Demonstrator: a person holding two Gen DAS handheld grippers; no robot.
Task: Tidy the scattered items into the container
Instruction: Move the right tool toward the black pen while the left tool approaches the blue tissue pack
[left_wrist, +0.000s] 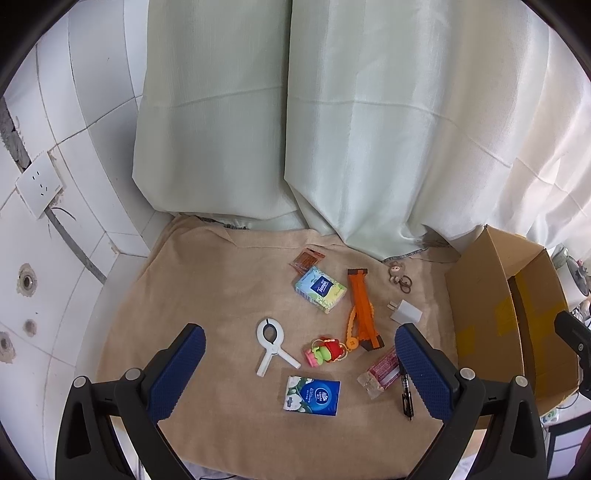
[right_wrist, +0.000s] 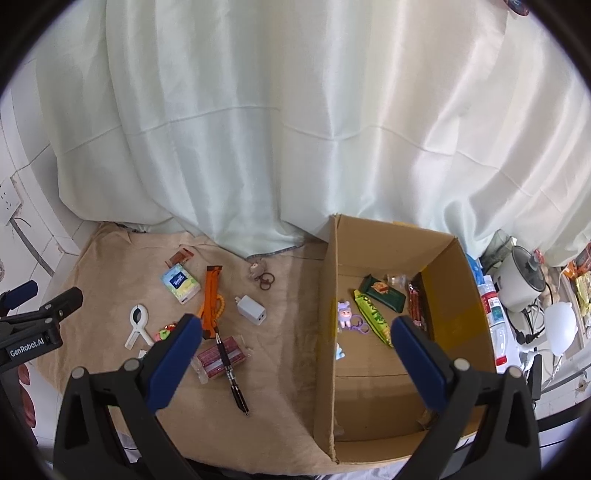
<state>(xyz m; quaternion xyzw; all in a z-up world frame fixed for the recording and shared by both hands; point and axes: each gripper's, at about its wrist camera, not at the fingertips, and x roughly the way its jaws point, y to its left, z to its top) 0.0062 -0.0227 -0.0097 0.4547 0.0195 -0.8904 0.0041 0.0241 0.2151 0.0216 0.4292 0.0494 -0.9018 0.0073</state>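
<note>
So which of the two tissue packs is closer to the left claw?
The dark blue tissue pack, lying just ahead of the left claw. The pale green Tempo pack sits farther back, near the curtain.

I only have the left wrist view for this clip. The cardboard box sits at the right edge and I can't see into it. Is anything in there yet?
Observer: Yes. The cardboard box already holds several things, among them a dark green snack pack and a yellow-green bar.
Operator: Any toys in there, or only snacks?
Observer: A small purple figure keychain lies by the box's left wall.
Operator: Is the right gripper carrying something?
Observer: No. The right gripper is open and holds nothing, above the box's left wall.
Operator: What lies beyond the box?
Observer: A white rice cooker and plastic bottles stand to its right.
</note>
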